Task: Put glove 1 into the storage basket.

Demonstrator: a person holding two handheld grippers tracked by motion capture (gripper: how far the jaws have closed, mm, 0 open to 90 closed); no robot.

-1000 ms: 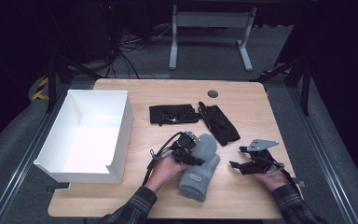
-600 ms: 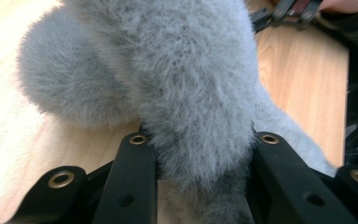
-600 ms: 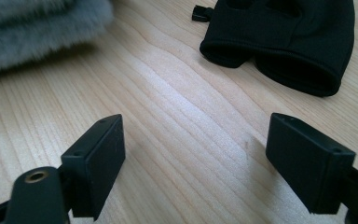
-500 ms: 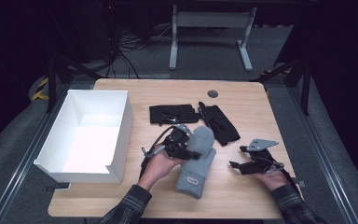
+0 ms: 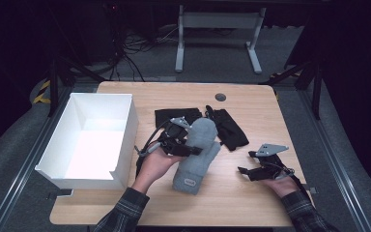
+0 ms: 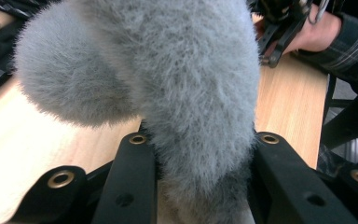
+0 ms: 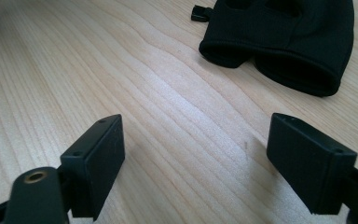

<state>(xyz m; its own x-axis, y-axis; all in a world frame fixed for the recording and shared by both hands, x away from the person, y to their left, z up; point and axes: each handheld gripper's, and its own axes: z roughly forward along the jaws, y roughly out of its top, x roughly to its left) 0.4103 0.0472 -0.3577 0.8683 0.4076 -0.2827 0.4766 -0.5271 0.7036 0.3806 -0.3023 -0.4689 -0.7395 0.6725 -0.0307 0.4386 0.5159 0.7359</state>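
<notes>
One grey mitten [image 5: 197, 154] is clamped by the left gripper [image 5: 186, 145]; two black gloves [image 5: 228, 126], seemingly, are counted; the right gripper [image 5: 251, 164] is held apart, empty.

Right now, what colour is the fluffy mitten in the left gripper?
Grey; the mitten shows best in the left gripper view.

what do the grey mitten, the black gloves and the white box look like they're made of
Grey mitten: looks like fuzzy fleece or brushed wool, matte, with fine hairs standing off its edge. Black gloves: smooth, dense fabric, maybe neoprene or knit, with thick rolled cuffs. White box: thin, flat matte walls, likely cardboard or foam board.
</notes>
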